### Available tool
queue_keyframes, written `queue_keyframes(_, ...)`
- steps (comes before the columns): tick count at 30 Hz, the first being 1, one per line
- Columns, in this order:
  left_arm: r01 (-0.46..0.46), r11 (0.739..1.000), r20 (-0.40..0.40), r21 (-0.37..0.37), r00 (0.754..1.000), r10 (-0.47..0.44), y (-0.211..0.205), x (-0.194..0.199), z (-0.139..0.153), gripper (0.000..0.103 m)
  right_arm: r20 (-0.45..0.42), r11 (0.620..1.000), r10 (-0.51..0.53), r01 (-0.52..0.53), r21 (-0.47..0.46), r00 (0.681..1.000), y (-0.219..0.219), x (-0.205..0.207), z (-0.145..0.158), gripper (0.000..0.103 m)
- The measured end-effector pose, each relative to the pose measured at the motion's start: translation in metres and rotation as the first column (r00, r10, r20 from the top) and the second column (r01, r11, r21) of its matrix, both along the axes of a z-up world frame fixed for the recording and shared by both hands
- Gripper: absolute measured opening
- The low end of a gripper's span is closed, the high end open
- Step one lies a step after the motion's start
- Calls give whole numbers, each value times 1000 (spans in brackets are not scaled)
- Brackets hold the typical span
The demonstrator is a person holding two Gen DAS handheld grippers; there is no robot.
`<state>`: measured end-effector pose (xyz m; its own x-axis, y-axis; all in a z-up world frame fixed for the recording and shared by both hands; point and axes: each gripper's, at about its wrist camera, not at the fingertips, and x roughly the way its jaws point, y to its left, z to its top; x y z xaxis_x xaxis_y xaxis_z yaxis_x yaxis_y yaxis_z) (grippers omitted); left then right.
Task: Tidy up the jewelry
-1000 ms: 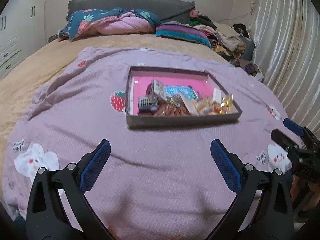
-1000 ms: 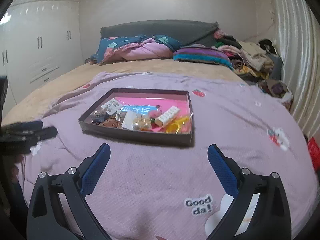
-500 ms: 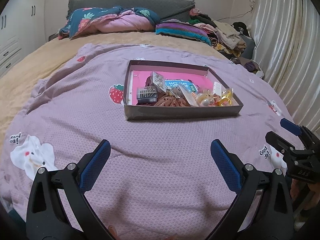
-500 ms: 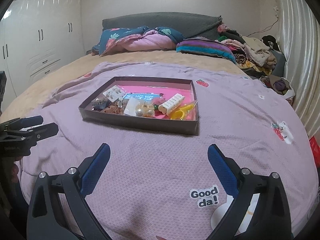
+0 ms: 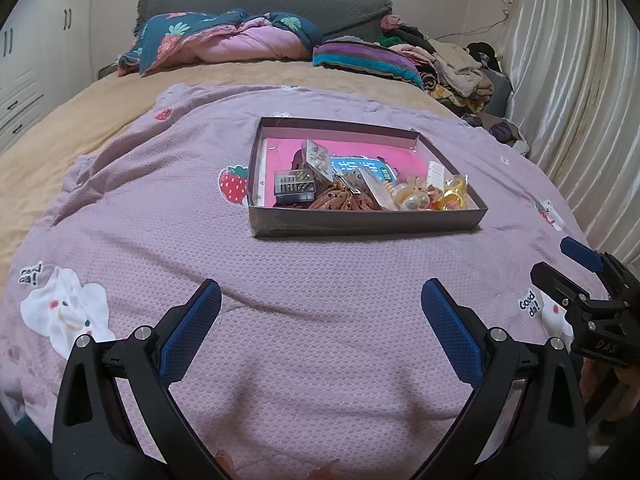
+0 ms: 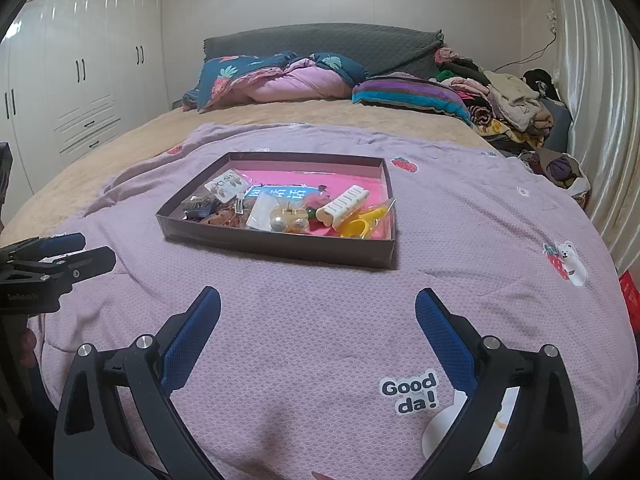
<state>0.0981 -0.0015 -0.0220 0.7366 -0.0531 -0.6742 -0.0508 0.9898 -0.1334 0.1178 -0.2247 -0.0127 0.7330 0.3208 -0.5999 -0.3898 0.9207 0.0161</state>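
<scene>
Left gripper (image 5: 320,300): jaws spread wide, holding nothing, hovering over the quilt (image 5: 280,280) near the foot edge of the bed. Right gripper (image 6: 316,308): jaws likewise released and bare, alongside toward the bed's right edge; each gripper shows at the border of the other's view.

Change over the last second: both cameras have risen and pitched slightly, so the tray (image 5: 360,226) sits a little lower and fuller in frame. Neither gripper has closed on anything, and the tray contents look unmoved. Judgement: this is positioning only; the sorting state of the jewelry is unaffected.

Task items: dark shallow cardboard tray with pink floor, mid-bed. Contents are heaped against its near wall: a small clear case (image 5: 294,186), an earring card (image 6: 226,184), a brown beaded piece (image 5: 344,202), a white ridged clip (image 6: 346,208), yellow pieces (image 6: 362,224). The far half of the tray floor is bare. The heap fits either unsorted or gathered.

Surface: lilac printed quilt, soft, wrinkled, over a tan blanket (image 6: 280,116).

Room: grey headboard, folded bedding, clothes pile (image 6: 500,100), white wardrobe, curtain.
</scene>
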Motion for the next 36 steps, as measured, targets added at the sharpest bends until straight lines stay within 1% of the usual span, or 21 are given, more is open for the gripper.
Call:
queue_keyframes(14,7,1000,-1,2,1000,-7,0,-1,2,94,-2,1000,0,0,2,1000,0,1,0,97)
queue_keyframes(36,-9,1000,-9,12,1000,9,2,-1,5,94,-4,1000,-1,1,5,1000,-2,1,1,97)
